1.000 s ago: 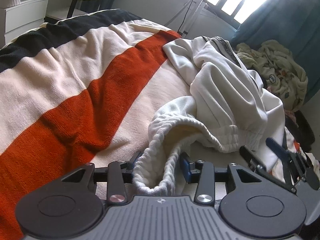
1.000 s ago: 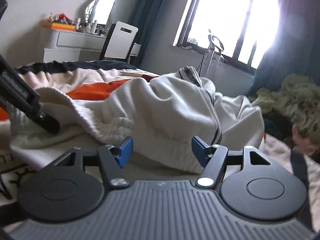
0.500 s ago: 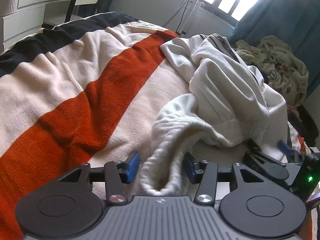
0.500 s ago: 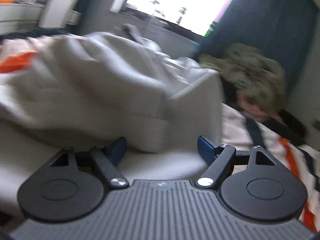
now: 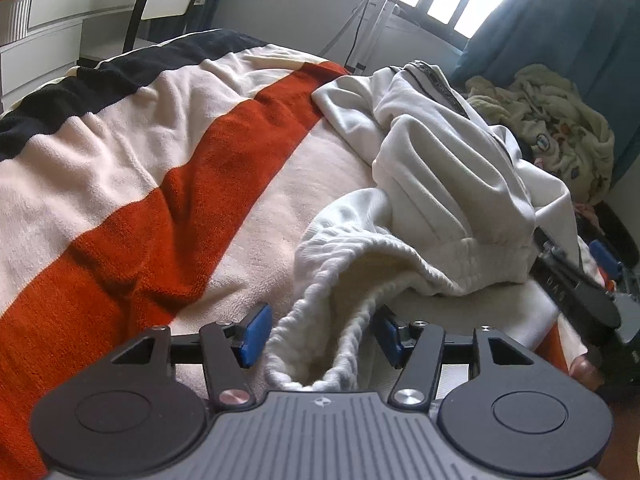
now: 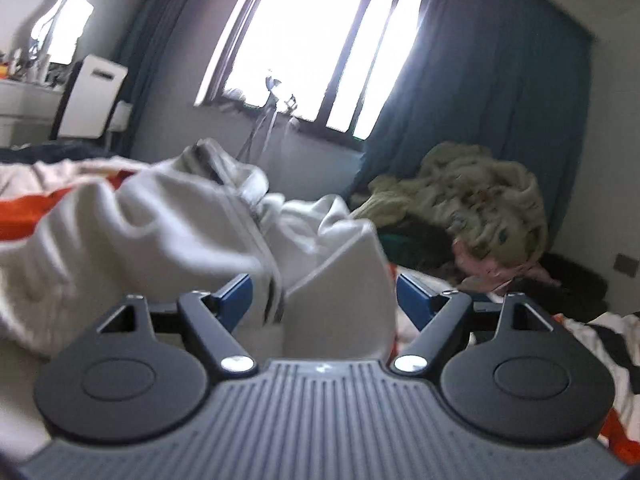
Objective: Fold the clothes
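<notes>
Left tongs opening, released around white garment's ribbed hem; right tongs spread, unclenched, straddling its folded corner on striped bed.

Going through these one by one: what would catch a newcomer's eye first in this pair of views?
First the rumpled white garment heaped on the striped blanket, whose broad orange band runs across the bed. Its ribbed hem lies between the jaws of the left gripper, which are opening and no longer pinch it. In the right wrist view, a white fold sits between the wide-set jaws of the right gripper, with the bright window behind.
</notes>
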Available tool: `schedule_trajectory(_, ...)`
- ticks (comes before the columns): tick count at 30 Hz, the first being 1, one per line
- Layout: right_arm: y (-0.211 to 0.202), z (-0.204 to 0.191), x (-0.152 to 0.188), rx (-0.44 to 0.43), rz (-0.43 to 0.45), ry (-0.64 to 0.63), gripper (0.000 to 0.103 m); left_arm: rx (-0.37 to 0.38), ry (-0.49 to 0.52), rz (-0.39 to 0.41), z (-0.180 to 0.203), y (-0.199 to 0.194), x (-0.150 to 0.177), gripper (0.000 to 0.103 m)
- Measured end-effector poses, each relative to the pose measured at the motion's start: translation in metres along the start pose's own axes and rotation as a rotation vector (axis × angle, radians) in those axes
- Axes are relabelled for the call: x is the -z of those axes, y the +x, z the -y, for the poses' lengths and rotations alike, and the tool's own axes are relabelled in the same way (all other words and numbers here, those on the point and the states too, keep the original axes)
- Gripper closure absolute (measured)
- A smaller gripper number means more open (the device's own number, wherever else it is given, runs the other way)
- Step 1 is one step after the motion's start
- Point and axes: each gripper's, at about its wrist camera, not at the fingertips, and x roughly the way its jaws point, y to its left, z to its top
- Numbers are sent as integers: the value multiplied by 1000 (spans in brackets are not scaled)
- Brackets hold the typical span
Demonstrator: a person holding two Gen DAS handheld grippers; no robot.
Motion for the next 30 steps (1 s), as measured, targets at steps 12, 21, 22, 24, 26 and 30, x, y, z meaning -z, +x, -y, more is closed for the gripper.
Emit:
schedule_trajectory(12, -23, -38, 9, -416, -90, -277, 22, 7, -11, -6, -3, -1, -1, 44)
schedule_trajectory(21, -11, -45, 4, -287, -79, -191, 22, 5, -7, -6, -2, 0, -1, 44)
schedule_trajectory(22, -8, -42, 2, -242, -70, -157, 22, 4, -4, -6, -2, 0, 0, 44)
schedule_trajectory(24, -3, -31, -2, -160, -50, -66, 20, 3, 1, -5, -1, 0, 0, 43)
schedule_trajectory(26, -4, -21, -6, -97, -20, -6, 14, -4, 13, 1, 3, 0, 1, 40)
schedule_trajectory(30, -7, -24, -4, 20, 28, -84, 13, -14, 78, 24, 17, -3, 5, 40)
